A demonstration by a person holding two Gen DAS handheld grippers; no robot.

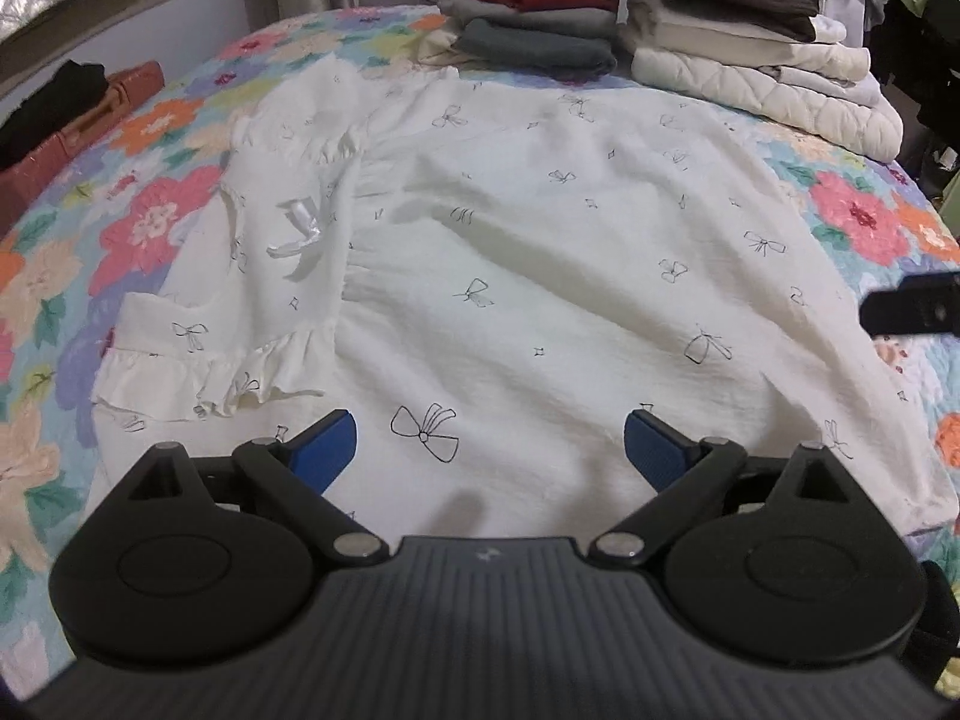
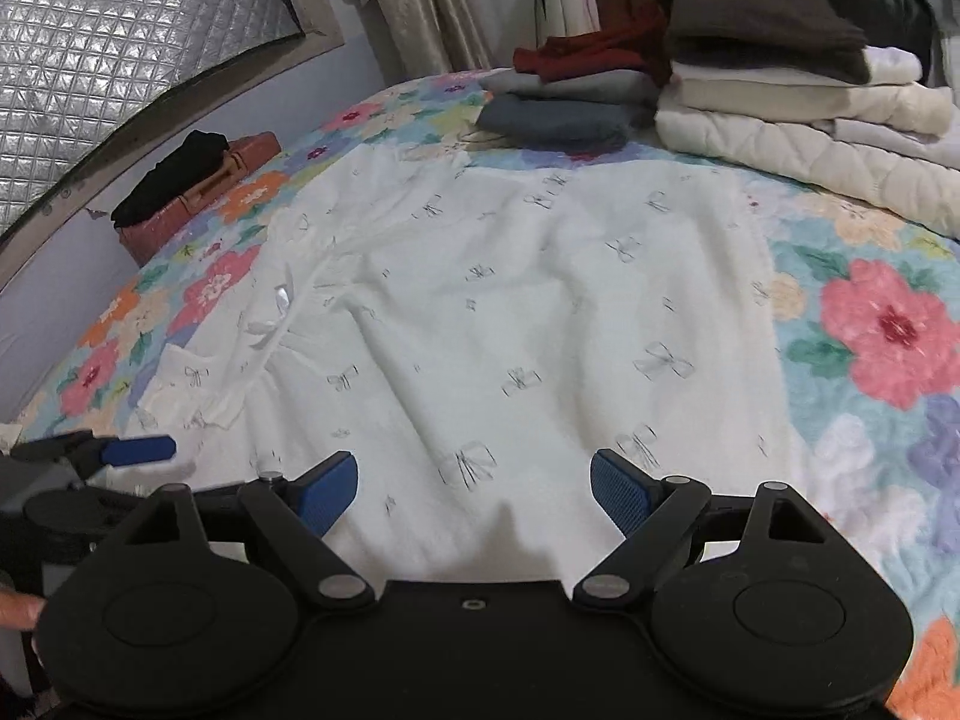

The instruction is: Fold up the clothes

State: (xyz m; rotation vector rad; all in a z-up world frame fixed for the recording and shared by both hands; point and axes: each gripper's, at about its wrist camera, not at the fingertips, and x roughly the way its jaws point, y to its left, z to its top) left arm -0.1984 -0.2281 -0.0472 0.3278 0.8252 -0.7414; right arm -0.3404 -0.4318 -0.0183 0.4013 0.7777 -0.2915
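Observation:
A white dress with small black bow prints lies spread flat on the floral quilt. Its ruffled sleeves and a satin bow are at the left. It also shows in the right wrist view. My left gripper is open and empty, just above the dress's near edge. My right gripper is open and empty, also over the near edge. The left gripper's blue fingertip shows at the left of the right wrist view. Part of the right gripper shows at the right edge of the left wrist view.
Stacks of folded clothes stand at the far edge of the bed: grey and red ones, and brown, beige and quilted white ones. A brown box with a black cloth sits at the far left by the wall.

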